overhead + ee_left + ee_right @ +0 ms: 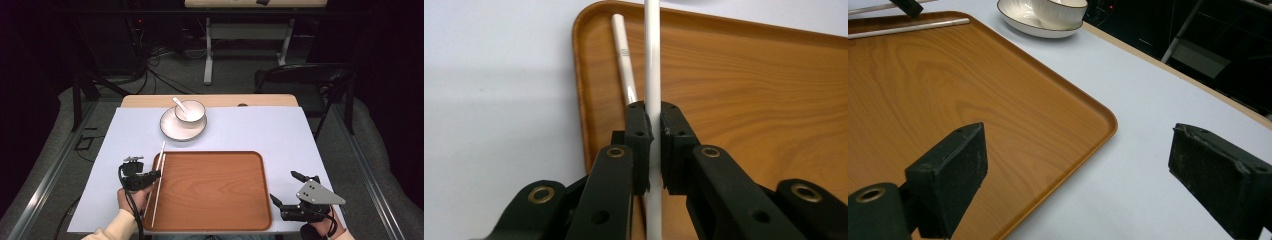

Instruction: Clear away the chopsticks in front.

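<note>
The left gripper point(156, 173) is closed tight on a white chopstick point(653, 65). In the left gripper view its two black jaws press on the stick from both sides, and the stick runs straight up between them and on past their tips. A second chopstick point(624, 60) lies just left of the held one, close to the left jaw. It slants a little and rests on the tray point(749, 100), near the tray's left rim. In the high view the two sticks lie side by side along that rim, and the far end of the held stick reaches past the tray's far edge, over the white mat point(270, 130). The hand point(129, 200) that holds this gripper is at the near left corner of the tray. The right gripper point(287, 187) is wide open with nothing between its jaws. In the right gripper view its left jaw hangs over the tray's near right corner and its right jaw hangs over the mat. Far ahead of both grippers, past the tray, a bowl point(190, 112) sits on a plate point(172, 131), and a spoon point(179, 104) leans in the bowl. I cannot tell if the held stick touches the tray.
</note>
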